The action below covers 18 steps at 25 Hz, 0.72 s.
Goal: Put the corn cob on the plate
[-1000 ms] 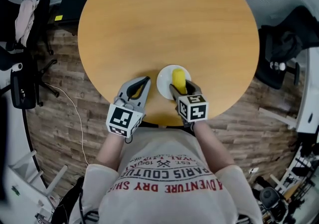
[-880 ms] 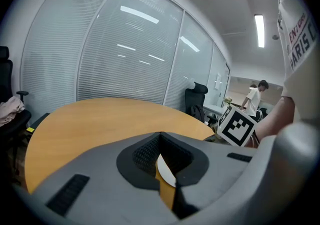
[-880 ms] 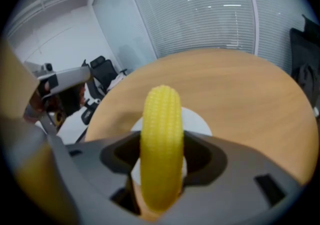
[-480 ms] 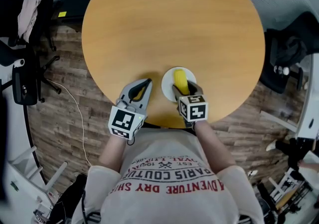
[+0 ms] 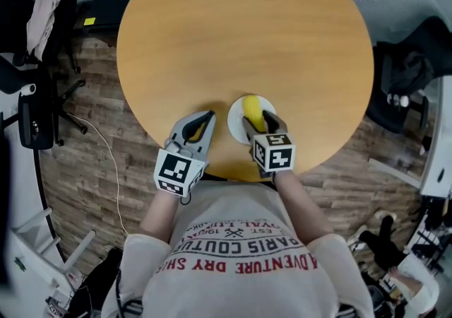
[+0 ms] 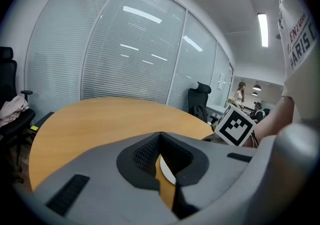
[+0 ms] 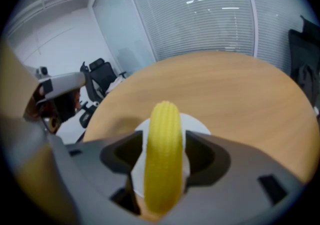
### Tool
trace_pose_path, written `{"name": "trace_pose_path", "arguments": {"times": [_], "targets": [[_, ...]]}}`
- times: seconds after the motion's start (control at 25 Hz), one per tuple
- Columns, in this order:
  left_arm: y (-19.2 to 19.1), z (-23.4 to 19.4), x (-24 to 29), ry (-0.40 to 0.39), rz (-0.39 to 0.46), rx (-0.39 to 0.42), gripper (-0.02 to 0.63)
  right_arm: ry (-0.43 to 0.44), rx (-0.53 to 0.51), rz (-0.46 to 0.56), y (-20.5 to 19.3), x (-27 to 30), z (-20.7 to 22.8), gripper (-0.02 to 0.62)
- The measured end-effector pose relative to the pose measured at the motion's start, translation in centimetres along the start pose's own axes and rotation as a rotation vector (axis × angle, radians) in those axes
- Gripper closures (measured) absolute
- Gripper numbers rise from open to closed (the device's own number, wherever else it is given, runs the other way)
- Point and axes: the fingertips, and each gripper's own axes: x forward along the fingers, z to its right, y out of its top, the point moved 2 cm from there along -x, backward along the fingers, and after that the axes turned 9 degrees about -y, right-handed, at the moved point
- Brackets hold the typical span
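Two jaws of the right gripper (image 7: 163,144) are clamped on the corn cob (image 7: 164,129), pinching it across its lower-mid section w/ the tip poking out fwd past them. Cob runs lengthwise btwn the jaws, right over the white plate (image 7: 199,125). Touching the plate or just clear of it, can't tell.

Looks light and stiff, prob. a toy: bright even yellow, neat kernel rows, rounded tip, no husk. Ribbed skin should give the pads decent bite, but it's round, so likely to roll once let go. A mid-body hold across the width, as here, seems the sensible spot. Not fragile by the look.

Left gripper (image 6: 160,136) is idle just beside the plate, jaws together, nothing in them. Plate lies near the close edge of the round wooden table (image 5: 240,27).
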Motion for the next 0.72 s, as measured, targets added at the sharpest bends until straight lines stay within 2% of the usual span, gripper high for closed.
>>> {"name": "trace_pose_path", "arguments": {"times": [0.24,0.28,0.32,0.36,0.48,0.72], "targets": [[1.1,0.5,-0.1,-0.003,0.021,0.011,0.574,-0.017,0.007,0.073,1.7,-2.3,0.4,0.341],[1.3,0.6,-0.1,-0.004,0.023,0.015,0.574,-0.034,-0.005,0.093,2.0,-2.8,0.5,0.400],[1.5,0.8,-0.2,-0.004,0.027,0.019,0.574,-0.056,-0.018,0.114,2.4,-3.4,0.7,0.496],[1.8,0.9,-0.3,-0.005,0.031,0.025,0.574,-0.074,-0.027,0.135,2.8,-3.9,0.9,0.529],[2.8,1.4,-0.7,-0.008,0.050,0.044,0.574,-0.091,-0.028,0.196,3.9,-5.5,1.1,0.549],[5.0,1.8,-1.1,-0.020,0.089,0.119,0.574,-0.049,-0.005,0.342,7.3,-9.0,0.2,0.560]]}}
